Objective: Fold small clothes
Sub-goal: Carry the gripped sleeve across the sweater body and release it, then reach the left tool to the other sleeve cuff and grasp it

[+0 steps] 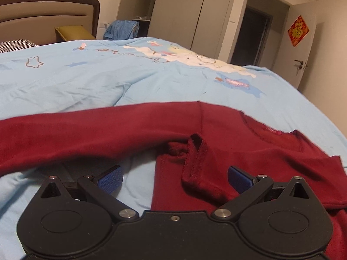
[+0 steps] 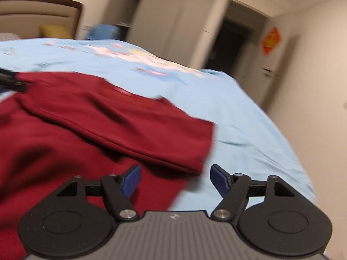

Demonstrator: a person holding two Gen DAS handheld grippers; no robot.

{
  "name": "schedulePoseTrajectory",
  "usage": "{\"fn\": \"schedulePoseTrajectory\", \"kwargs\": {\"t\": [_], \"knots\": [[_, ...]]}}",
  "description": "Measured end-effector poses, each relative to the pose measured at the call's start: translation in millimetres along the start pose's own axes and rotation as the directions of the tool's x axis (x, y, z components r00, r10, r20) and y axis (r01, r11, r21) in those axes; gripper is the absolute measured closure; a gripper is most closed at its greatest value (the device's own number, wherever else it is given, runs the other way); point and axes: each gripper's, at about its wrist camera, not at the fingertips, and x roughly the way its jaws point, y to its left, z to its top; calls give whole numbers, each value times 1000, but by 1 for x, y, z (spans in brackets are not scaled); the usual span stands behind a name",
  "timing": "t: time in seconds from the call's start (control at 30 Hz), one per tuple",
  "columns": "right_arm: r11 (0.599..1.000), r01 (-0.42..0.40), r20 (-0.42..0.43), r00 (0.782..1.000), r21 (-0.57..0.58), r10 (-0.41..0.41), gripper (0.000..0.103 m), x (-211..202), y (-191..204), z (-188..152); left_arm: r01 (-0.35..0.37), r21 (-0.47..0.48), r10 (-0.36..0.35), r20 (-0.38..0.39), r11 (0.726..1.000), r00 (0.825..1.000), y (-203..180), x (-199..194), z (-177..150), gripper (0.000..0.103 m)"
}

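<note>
1. Lying across a light blue bedspread (image 1: 91, 80), a dark red long-sleeved top (image 1: 249, 134) is spread out with its neckline toward the far side of the bed.
2. One sleeve (image 1: 76, 127) stretches out to the left in the left wrist view, roughly straight across the cover.
3. A hemmed edge of the top (image 1: 195, 160) is turned up into a narrow fold just ahead of the left gripper.
4. The left gripper (image 1: 174, 178) hovers low over the garment's near edge with its blue pads (image 1: 110, 178) spread wide; the left pad sits over bare bedspread and the right pad over red cloth, and nothing is caught between them.
5. In the right wrist view, which is blurred, the top (image 2: 65, 143) fills the left and middle, with a folded-over layer (image 2: 138, 123) lying on the body of the garment.
6. The right gripper (image 2: 175, 181) is also spread wide, its left pad (image 2: 131, 181) over red fabric and its right pad over the blue cover; it pinches nothing.
7. A black part at the left edge of that view (image 2: 10, 80) sits at the top's far corner; I cannot tell what it is.
8. Behind the bed stand a padded headboard (image 1: 47, 17), pale wardrobe doors (image 1: 180, 10), and an open white door bearing a red diamond decoration (image 1: 298, 31).
</note>
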Motion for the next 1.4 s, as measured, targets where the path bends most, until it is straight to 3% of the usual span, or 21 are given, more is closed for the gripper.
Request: {"fn": "schedulePoseTrajectory", "kwargs": {"t": [0.27, 0.37, 0.43, 0.6, 0.77, 0.9, 0.97, 1.03, 1.1, 1.23, 1.3, 1.4], "knots": [[994, 79, -4, 997, -80, -80, 54, 32, -4, -5, -44, 19, 44, -8, 999, 999, 4, 10, -17, 1], [994, 70, 2, 998, -88, -70, 84, 39, -5, -3, -53, 33, 53, -5, 998, 999, 2, 12, -20, 1], [996, 70, -2, 998, -55, -70, 94, 39, -8, -1, -50, 30, 50, -2, 998, 999, 3, 11, -21, 1], [972, 19, -57, 998, 233, -6, 95, 33, -36, -8, -44, 23, 44, 1, 999, 999, 4, 12, -21, 0], [959, -3, -62, 998, 283, 21, 94, 38, -38, -8, -42, 22, 42, 2, 999, 999, 5, 12, -21, 0], [957, -12, -44, 999, 291, 26, 90, 29, -39, -3, 5, -28, -5, -5, 1000, 1000, 16, 1, -15, 1], [959, -17, -35, 999, 281, 28, 78, 23, -39, -4, 13, -52, -14, -9, 999, 1000, 23, -12, -14, 1], [957, -37, -18, 999, 286, 44, 55, 12, -37, -7, 32, -60, -32, -4, 998, 999, 31, -30, -15, 1], [957, -61, 6, 998, 282, 61, 45, 1, -34, -8, 33, -63, -33, 7, 997, 999, 43, -49, -16, 1], [949, -153, 71, 988, 277, 139, 15, -22, -25, -10, -11, -113, 14, 34, 994, 999, 80, -88, -17, 1], [936, -215, 108, 976, 280, 191, 8, -34, -18, -10, -46, -168, 53, 38, 985, 998, 104, -104, -15, 1], [932, -260, 141, 963, 251, 231, 4, -47, -3, -8, -90, -252, 103, 37, 963, 994, 141, -118, -13, 1]]}}
